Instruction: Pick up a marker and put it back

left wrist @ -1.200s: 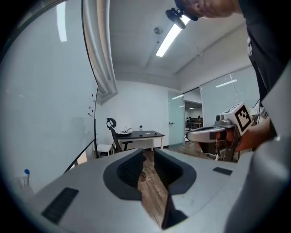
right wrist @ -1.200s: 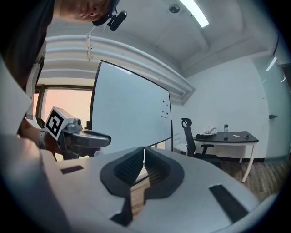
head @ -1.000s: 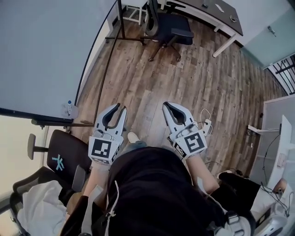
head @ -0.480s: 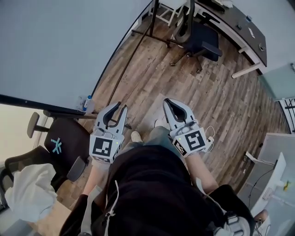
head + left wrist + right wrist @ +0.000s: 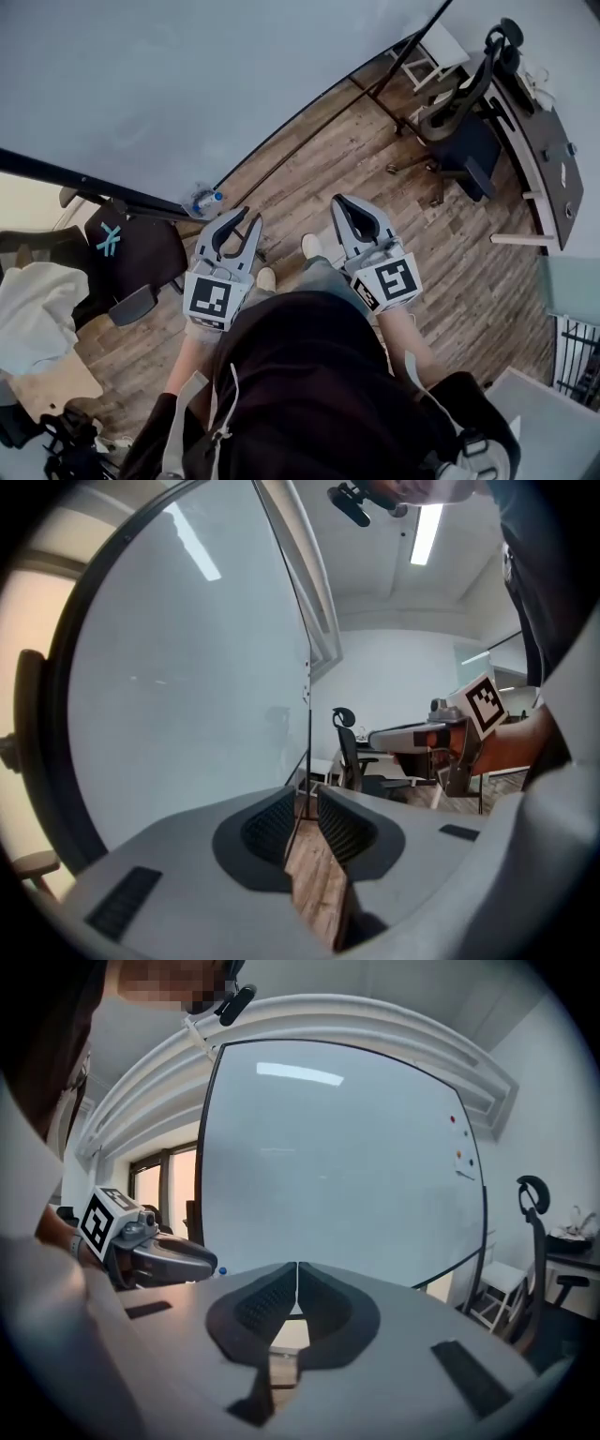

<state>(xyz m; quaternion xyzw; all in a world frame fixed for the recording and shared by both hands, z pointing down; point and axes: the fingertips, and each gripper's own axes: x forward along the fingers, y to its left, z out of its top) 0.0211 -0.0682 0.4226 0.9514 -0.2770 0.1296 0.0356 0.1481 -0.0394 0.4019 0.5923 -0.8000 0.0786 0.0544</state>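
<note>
No marker shows plainly. A small white item with a blue cap (image 5: pixel 206 200) sits on the whiteboard's (image 5: pixel 187 84) ledge, also a blue dot (image 5: pixel 222 1270) in the right gripper view. My left gripper (image 5: pixel 249 218) (image 5: pixel 305 803) is held at waist height, pointing along the board, with a narrow gap between its pads and nothing in it. My right gripper (image 5: pixel 343 202) (image 5: pixel 297 1274) is beside it, its tips touching and empty, aimed at the whiteboard (image 5: pixel 337 1166). Both are well short of the ledge.
The whiteboard stands on a black frame (image 5: pixel 375 89) over wood flooring (image 5: pixel 356 159). An office chair (image 5: pixel 464 141) and a dark desk (image 5: pixel 548 141) are to the right. A black chair (image 5: pixel 131 253) and white cloth (image 5: pixel 33 314) are to the left. Small magnets (image 5: pixel 453 1119) dot the board.
The head view has swung toward the whiteboard, which now fills more of the picture; the ledge item has come closer. Both grippers keep the same pose in front of the body.
</note>
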